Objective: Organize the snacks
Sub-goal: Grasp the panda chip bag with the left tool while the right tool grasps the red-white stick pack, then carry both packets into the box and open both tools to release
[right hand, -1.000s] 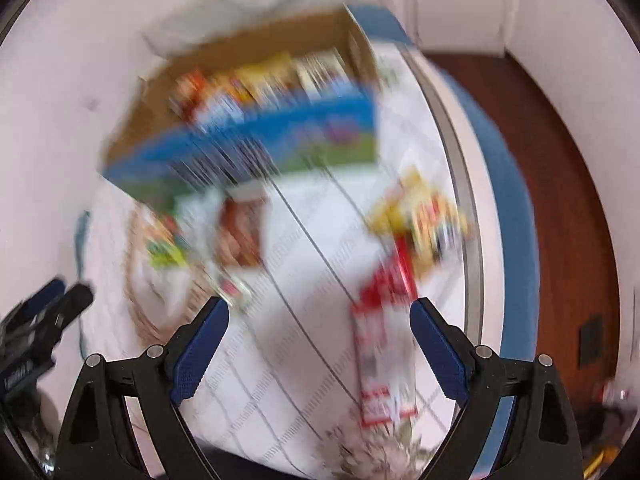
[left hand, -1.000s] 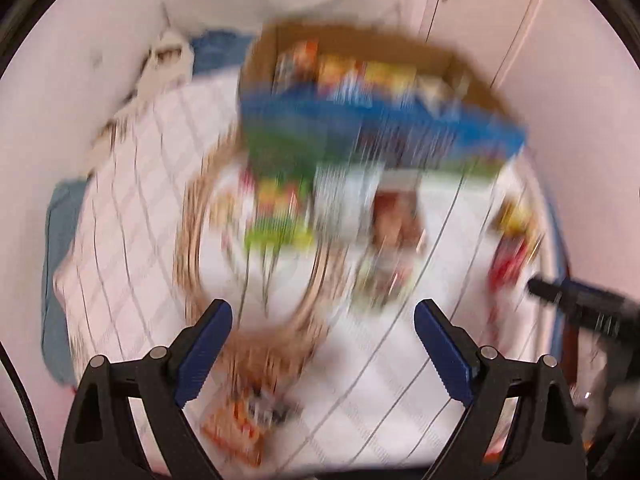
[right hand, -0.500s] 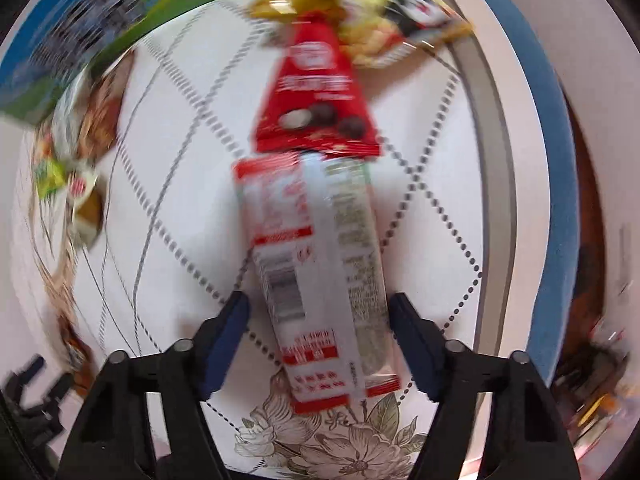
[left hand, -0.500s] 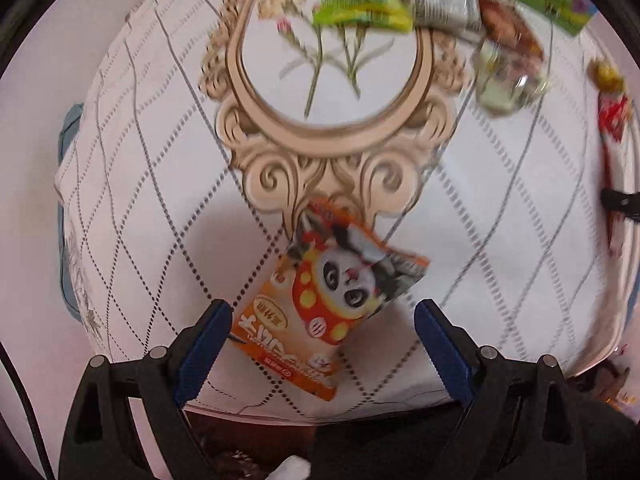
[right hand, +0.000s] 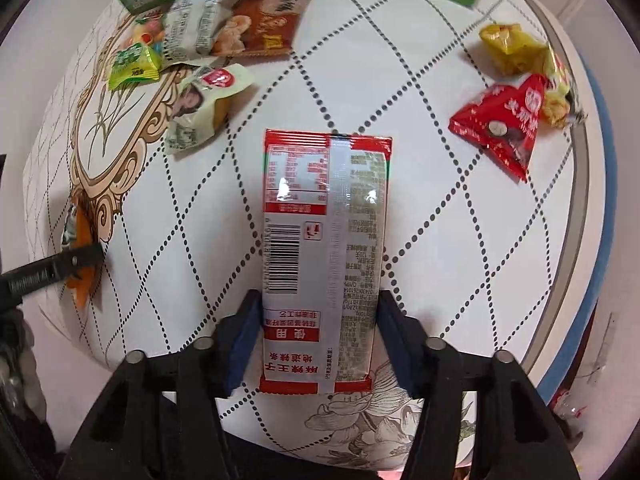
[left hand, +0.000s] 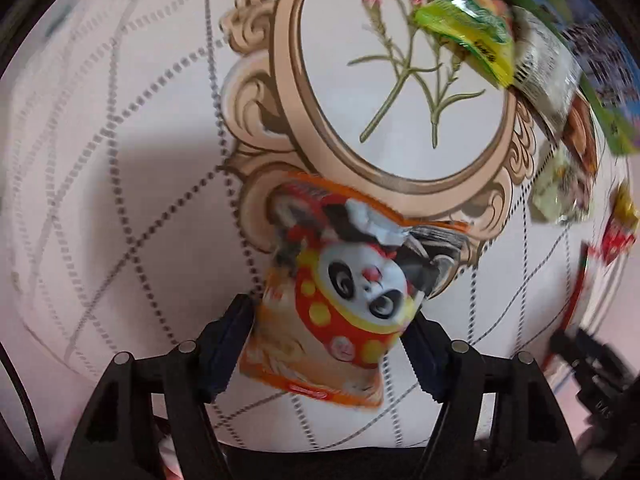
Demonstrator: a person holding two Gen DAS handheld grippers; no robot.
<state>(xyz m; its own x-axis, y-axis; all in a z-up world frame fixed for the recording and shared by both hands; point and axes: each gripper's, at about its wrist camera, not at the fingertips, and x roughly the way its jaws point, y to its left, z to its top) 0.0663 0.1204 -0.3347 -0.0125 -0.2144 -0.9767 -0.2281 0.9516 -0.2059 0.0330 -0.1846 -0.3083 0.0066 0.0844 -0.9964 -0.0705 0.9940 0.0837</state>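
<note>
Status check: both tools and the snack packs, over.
Left tool closing around panda pack. Right tool opening, astride long red-and-silver pack. Nothing in the way.

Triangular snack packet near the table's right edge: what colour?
Red, with white lettering, on the triangular snack packet. Clearest in the right wrist view.

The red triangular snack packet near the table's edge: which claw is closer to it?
Right. The right claw straddles the long red-and-silver packet, a short way from the red triangular packet. The left claw is across the table, closing around the orange panda bag.
</note>
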